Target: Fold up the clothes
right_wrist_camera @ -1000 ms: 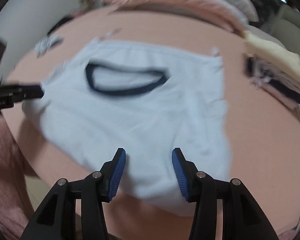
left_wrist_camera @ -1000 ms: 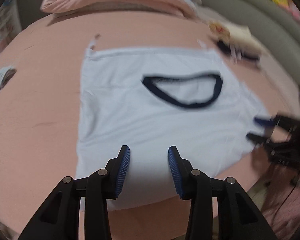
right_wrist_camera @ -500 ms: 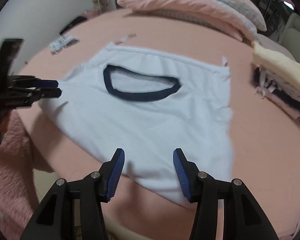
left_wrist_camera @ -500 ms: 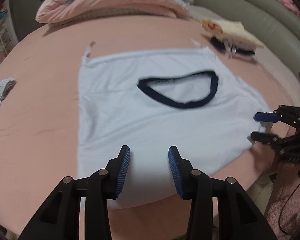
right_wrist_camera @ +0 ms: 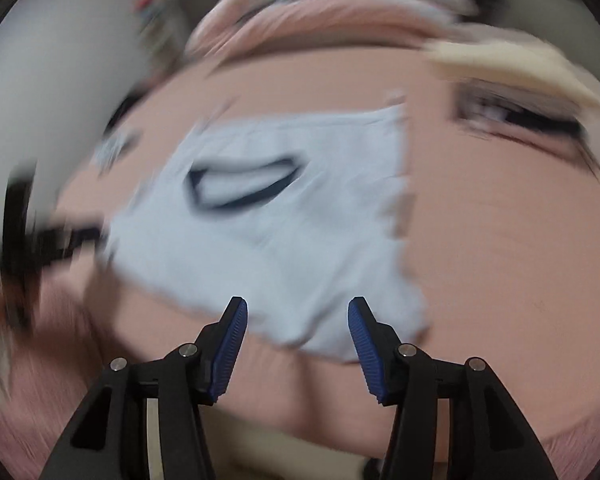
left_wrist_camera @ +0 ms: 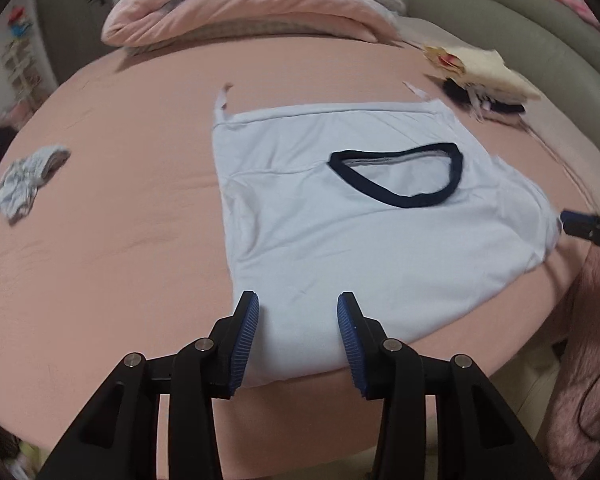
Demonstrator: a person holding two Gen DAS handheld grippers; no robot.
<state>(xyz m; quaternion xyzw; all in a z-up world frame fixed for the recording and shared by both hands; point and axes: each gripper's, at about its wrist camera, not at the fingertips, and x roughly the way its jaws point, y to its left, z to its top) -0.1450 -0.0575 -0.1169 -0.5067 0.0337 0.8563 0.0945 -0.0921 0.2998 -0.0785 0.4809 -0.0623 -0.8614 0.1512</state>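
With both sets of jaws standing open and empty, the left gripper (left_wrist_camera: 298,316) and right gripper (right_wrist_camera: 296,320) are hovering over the pale blue T-shirt (left_wrist_camera: 340,220) on the bed (left_wrist_camera: 120,260), and each should be pinching a near corner evenly.

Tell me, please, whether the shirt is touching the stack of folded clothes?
Apart. The left wrist view shows bare pink sheet between the shirt and the stack of folded clothes.

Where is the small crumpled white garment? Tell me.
In the left wrist view, the small crumpled white garment lies on the pink bed sheet at the far left, apart from the spread white t-shirt to its right.
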